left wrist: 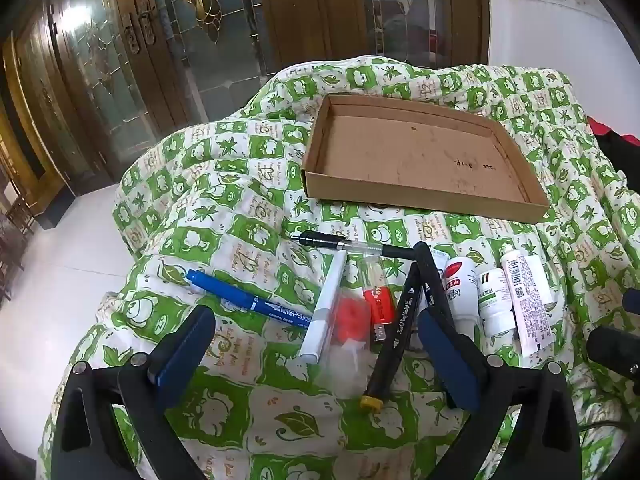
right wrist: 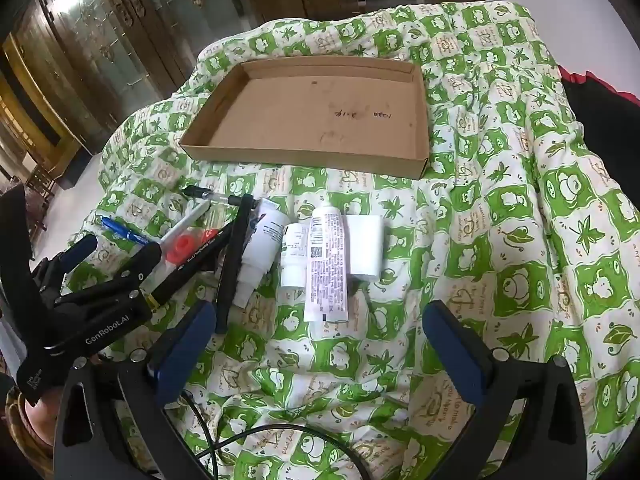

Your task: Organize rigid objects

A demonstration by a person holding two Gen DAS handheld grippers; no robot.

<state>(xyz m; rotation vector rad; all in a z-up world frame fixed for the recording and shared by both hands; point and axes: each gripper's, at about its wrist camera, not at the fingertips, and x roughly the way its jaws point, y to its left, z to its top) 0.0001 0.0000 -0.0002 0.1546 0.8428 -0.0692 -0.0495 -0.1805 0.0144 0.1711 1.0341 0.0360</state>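
Left wrist view:
- Left gripper (left wrist: 316,344): jaws spread wide, nothing between the pads, hanging over the pile.
- Tray (left wrist: 420,194): cardboard, bare inside, beyond the items on the quilt (left wrist: 224,184).
- Blue pen (left wrist: 252,298), white pen (left wrist: 326,304), red cap (left wrist: 352,318) in a clear bag, red stick (left wrist: 378,300), black brush (left wrist: 400,320), black pen (left wrist: 340,242) across the top. All touching or overlapping.
- Risk, as I judge it: if I close on the brush I may catch the bag or red stick w/ it, since they lie just beside it. Black bar (left wrist: 434,276) crosses the brush, so lifting one could drag the other.

Right wrist view:
- Right gripper (right wrist: 316,344): also fully open, empty, poised near the tube (right wrist: 326,264).
- Small bottle (right wrist: 294,260), spray bottle (right wrist: 260,248), white box (right wrist: 366,246) sit tight against the tube or near it.
- Tray (right wrist: 304,156) well apart, upslope.
- Risks: quilt is soft & rumpled, so pads may pinch cloth instead of a flat tube; round bottles could roll when a neighbour is lifted. The other gripper (right wrist: 116,256) is close at left, so a clash is possible if both reach inward. Cable (right wrist: 280,430) trails below and could snag.
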